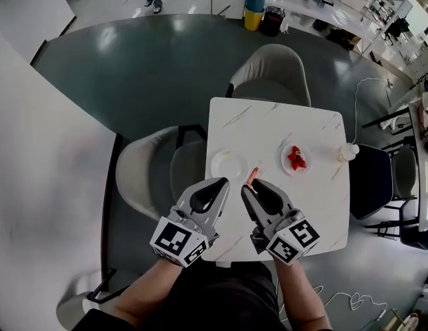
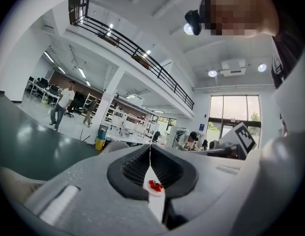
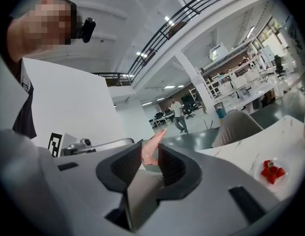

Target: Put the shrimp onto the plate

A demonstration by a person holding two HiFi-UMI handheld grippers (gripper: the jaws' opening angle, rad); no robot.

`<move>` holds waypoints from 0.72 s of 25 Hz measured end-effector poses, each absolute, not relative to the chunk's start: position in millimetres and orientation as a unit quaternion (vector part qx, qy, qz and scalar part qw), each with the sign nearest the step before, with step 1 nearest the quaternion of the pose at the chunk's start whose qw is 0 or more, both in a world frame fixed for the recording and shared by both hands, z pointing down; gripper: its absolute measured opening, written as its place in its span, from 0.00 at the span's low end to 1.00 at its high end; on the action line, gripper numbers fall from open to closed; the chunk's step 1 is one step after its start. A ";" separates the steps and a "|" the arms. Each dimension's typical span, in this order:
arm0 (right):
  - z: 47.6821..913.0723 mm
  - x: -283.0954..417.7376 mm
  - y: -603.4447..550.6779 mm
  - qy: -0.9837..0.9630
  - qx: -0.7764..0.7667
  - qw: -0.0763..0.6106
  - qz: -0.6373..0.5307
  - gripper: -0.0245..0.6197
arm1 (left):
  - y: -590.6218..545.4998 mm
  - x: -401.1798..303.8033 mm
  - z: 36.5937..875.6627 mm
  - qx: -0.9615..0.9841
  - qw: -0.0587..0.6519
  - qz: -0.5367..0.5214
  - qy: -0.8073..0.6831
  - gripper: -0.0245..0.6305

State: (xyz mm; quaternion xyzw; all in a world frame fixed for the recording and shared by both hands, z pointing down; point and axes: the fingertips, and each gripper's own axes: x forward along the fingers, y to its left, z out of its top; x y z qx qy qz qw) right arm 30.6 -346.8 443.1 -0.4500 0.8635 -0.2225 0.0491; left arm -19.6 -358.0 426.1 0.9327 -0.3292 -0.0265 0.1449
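Our right gripper [image 1: 252, 185] has its jaws closed on the shrimp [image 1: 252, 176], a pale pink piece pinched between the dark pads. Its pointed end sticks out past the tips. In the right gripper view we see the jaws held a little apart by the shrimp, which stands roughly upright between them.

In the head view this gripper sits over the near part of the white marbled table [image 1: 269, 126]. The empty white plate [image 1: 229, 164] lies at about 11 o'clock from the shrimp, near it but not touching. Our left gripper [image 1: 222, 183] is just beside, at 9 o'clock of the right one, with its jaws pressed together and nothing between them.

At 2 o'clock from the shrimp a small dish [image 1: 286, 165] carries red pieces [image 1: 296, 158]. A white bottle [image 1: 347, 152] stands at 3 o'clock of that dish. One grey chair [image 1: 272, 71] stands at the table's 12 o'clock side.
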 end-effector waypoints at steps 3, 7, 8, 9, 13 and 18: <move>472.9 31.5 -365.4 0.862 -0.457 0.016 -0.220 0.20 | -375.1 -17.6 447.3 0.932 0.148 -0.022 -0.330 0.05; 521.1 30.6 -383.8 0.865 -0.452 -0.044 -0.213 0.20 | -394.6 -11.7 476.8 0.931 0.148 -0.022 -0.333 0.05; 533.4 30.5 -388.0 0.867 -0.449 -0.059 -0.208 0.20 | -399.3 -9.9 485.3 0.930 0.148 -0.021 -0.335 0.05; 545.3 30.8 -392.4 0.868 -0.446 -0.073 -0.203 0.20 | -403.9 -8.3 494.5 0.929 0.151 -0.021 -0.337 0.05; 589.3 35.7 -409.3 0.867 -0.445 -0.118 -0.191 0.20 | -420.9 -5.8 532.7 0.922 0.167 -0.017 -0.348 0.05; 642.7 34.7 -421.0 0.860 -0.441 -0.182 -0.179 0.20 | -431.9 -2.5 576.1 0.922 0.170 0.002 -0.349 0.05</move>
